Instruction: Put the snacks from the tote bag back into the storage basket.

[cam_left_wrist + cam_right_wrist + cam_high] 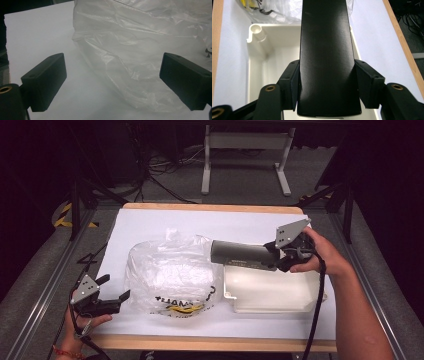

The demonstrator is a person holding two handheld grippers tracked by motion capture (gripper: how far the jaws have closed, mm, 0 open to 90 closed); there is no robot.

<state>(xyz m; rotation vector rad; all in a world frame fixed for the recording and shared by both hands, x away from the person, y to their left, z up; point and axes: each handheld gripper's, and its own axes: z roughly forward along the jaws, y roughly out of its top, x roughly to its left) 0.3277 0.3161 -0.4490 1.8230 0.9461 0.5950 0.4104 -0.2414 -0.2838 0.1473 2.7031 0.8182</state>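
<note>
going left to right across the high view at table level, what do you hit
left claw, open → clear plastic bag → white plastic tray, with the dark box held over it → right claw, shut on the box

A long black box (325,57) is clamped between the right gripper (327,86) pads at centre frame, running up to the top edge. A white tray (262,62) is seen beneath it, a peg-like post in its upper-left corner. A crumpled clear plastic bag (279,8) is seen along the top. White table covering (374,35) is flanked by wooden edges.
</note>
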